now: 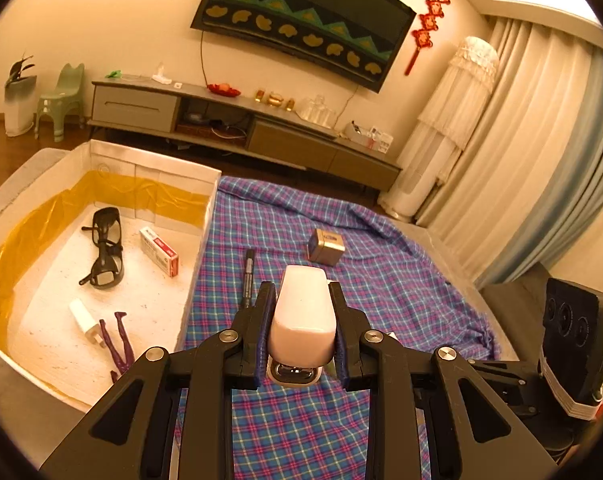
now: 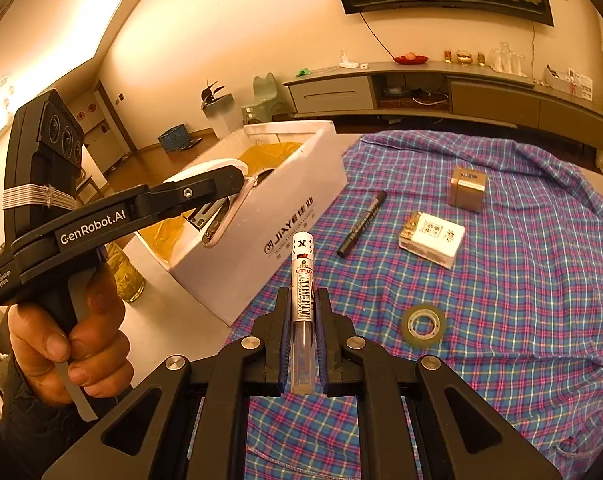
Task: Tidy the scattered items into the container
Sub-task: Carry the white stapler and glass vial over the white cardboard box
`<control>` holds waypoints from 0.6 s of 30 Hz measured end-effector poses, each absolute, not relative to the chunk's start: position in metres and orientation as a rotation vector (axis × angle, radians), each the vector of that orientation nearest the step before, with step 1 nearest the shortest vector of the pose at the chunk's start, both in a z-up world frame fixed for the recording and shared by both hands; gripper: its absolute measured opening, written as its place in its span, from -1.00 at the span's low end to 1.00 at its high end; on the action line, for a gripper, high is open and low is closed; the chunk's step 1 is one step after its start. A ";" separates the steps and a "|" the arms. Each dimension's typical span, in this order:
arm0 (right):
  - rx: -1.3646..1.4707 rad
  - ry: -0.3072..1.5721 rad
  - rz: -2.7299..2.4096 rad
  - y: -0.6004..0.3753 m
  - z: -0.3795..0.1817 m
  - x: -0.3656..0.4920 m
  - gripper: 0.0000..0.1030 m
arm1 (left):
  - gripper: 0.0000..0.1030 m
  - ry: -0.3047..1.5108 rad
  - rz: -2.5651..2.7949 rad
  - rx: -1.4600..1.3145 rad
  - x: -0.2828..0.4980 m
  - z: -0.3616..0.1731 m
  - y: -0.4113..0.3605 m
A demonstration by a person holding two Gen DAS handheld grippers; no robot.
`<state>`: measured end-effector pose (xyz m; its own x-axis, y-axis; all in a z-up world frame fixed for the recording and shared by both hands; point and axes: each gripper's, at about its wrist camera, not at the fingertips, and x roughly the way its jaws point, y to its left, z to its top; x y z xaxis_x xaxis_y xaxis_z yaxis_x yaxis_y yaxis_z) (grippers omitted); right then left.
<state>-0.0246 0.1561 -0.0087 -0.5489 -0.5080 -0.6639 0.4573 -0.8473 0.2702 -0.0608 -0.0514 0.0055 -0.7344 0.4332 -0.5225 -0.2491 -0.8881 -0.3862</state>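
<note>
Box (image 1: 205,184) sits in the left half of the left wrist view, white walls with yellow film lining the far inside. On its floor there's sunglasses (image 1: 103,248), a small red-and-white carton (image 1: 158,251), a white plug (image 1: 84,322) and a purple doll (image 1: 119,346) near the lower edge. Bottom centre, the left gripper (image 1: 302,308) has its jaws clamped on a pale stapler (image 1: 302,316), held up over the plaid cloth (image 1: 401,280) just right of the box wall. Past it on the cloth, mid-frame, a black marker (image 1: 248,276) lies close to the box, and a gold tin (image 1: 326,246) sits a bit further right. The other gripper's camera body pokes in at the far right edge.

Right wrist view: the box is upper centre-left, and the left gripper (image 2: 237,188) comes in from the left with a hand (image 2: 81,344) on its grip, stapler (image 2: 221,216) pinched in it, hanging over the box's open top. Bottom centre, the right gripper (image 2: 302,300) is closed on a white tube (image 2: 302,272) with a barcode label, pointing up the frame. On the cloth to the right: marker (image 2: 361,224), gold tin (image 2: 467,188), a white pack (image 2: 431,238) just below the tin, and a tape roll (image 2: 423,325) lower down
</note>
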 end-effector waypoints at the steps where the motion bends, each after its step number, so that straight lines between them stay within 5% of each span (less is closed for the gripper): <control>1: 1.037 -0.084 -2.366 0.155 -0.007 -0.024 -0.76 | -0.49 -0.415 2.593 -0.880 -0.060 0.007 -0.052; 18: 0.964 -0.034 -2.351 0.119 0.022 -0.021 -0.76 | -0.49 -0.486 2.630 -0.811 -0.052 0.022 -0.082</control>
